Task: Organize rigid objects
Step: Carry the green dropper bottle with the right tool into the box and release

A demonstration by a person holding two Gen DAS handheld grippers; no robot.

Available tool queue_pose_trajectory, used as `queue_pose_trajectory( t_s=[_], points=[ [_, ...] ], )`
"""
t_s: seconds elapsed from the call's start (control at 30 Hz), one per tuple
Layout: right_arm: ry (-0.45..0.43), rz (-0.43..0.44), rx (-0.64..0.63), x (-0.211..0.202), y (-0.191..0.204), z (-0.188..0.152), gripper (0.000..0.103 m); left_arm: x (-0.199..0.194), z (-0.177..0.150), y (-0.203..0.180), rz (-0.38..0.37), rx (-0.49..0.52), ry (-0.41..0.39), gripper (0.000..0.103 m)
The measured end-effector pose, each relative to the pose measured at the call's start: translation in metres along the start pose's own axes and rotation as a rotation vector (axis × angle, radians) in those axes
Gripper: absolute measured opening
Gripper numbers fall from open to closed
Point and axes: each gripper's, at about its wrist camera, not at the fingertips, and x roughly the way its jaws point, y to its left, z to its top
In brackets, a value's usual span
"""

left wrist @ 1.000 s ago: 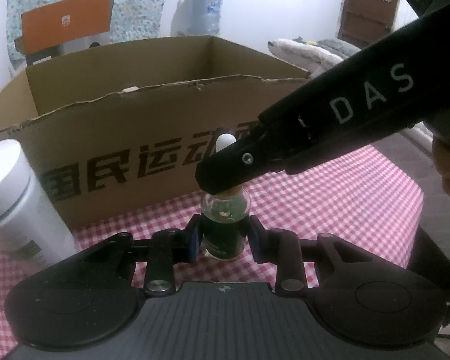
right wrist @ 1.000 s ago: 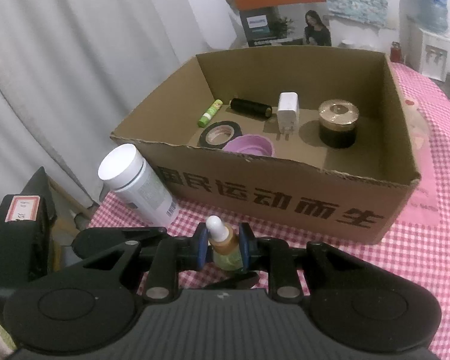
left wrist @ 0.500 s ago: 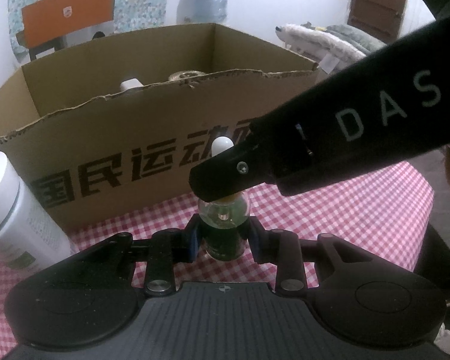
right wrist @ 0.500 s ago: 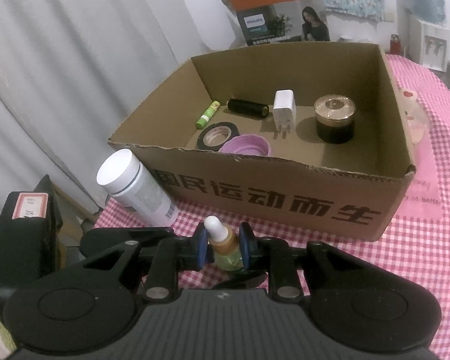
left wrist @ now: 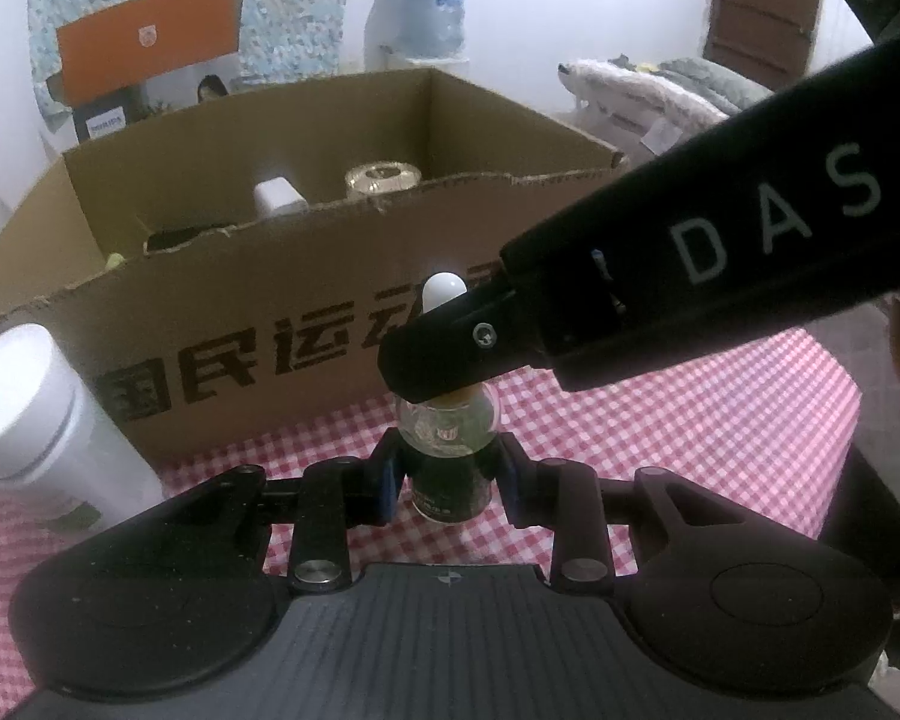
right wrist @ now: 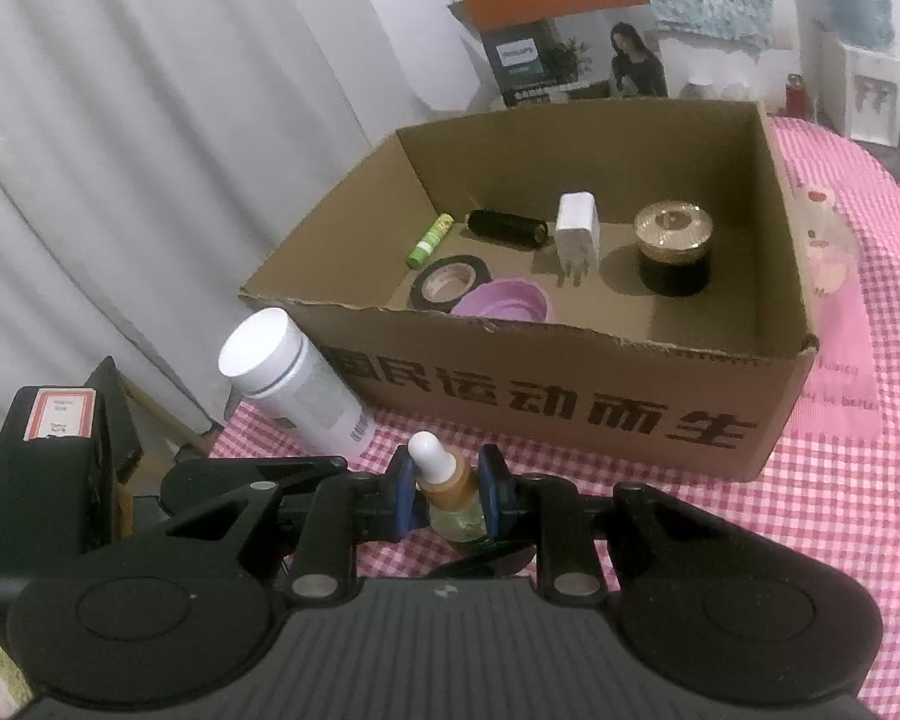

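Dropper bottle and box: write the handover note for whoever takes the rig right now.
Left gripper: shut on the lower body of the dropper bottle, which stands upright in front of the cardboard box.
Right gripper: shut on the same bottle, at its amber collar.
Already in the box: green tube, black cylinder, white charger, gold-lidded jar, tape roll, purple lid.
Outside, on the checked cloth: white canister, left of the bottle.
Left: get the bottle into the box, probably with one gripper letting go first, then the canister.
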Motion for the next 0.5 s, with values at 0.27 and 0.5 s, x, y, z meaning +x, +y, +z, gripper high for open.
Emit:
queue_pose_trajectory(
  t_s=[0.27,0.5],
  points=[
    [-0.035,0.002,-0.036,-0.015,0.014,0.003,0.025,-0.023,0.001,-0.006,0.023,0.001,-0.042,0.031],
    [-0.094,0.006,-0.09,-0.037,0.03,0.017,0.025,-0.047,0.017,-0.007,0.039,0.006,-0.104,0.031]
  ],
)
